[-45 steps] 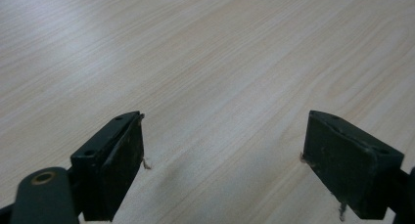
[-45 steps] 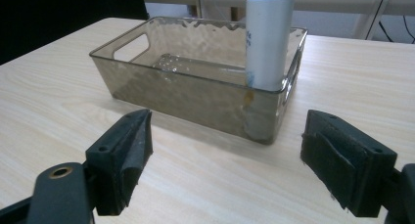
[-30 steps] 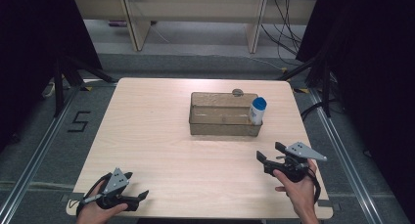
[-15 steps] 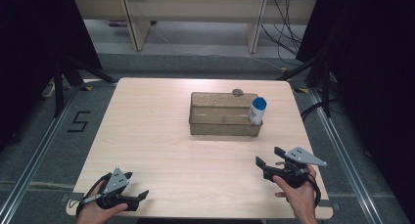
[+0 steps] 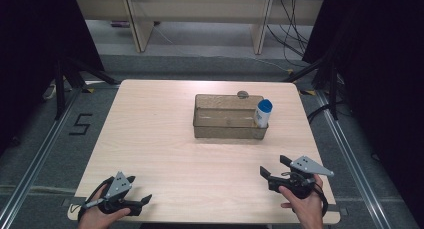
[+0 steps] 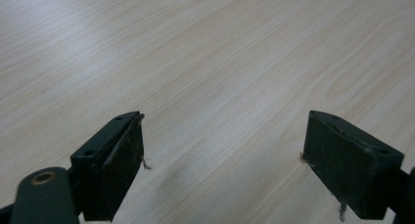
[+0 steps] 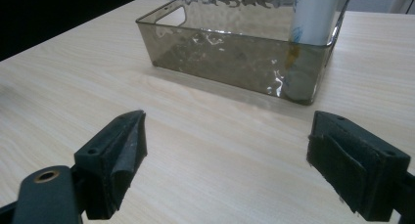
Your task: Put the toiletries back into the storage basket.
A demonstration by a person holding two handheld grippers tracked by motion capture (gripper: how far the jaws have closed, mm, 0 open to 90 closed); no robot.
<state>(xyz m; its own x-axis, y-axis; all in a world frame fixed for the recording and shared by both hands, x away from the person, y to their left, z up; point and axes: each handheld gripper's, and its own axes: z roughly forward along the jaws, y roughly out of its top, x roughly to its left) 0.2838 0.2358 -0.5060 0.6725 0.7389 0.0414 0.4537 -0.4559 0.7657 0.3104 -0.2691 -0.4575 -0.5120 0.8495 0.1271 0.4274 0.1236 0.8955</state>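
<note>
1. Near edge, left: left gripper [image 5: 134, 194] low over bare table [image 5: 150, 129], jaws spread wide, nothing between, aimed across wood.
2. Near edge, right: right gripper [image 5: 276, 171] held in hand [image 5: 302, 204], jaws wide apart, empty, aimed at the bin.
3. Mid table, well apart from both grippers: smoky clear plastic bin [image 5: 227, 131], rectangular, handle cutouts in the end walls. Probably stiff, light, slick walls; likely slides if nudged.
4. Inside bin, right-end corner: white bottle [image 5: 262, 114] with blue cap, upright, touching or just beside the wall. Seen through the wall in right gripper view [image 7: 313, 16].
5. Bottle judged light, rigid, smooth, round, tippy. Best hold probably across the body above the bin rim, below the cap; approach from above since walls block the lower half.
6. Behind bin, by far wall: small round dark object [image 5: 243, 94], too small to identify.
</note>
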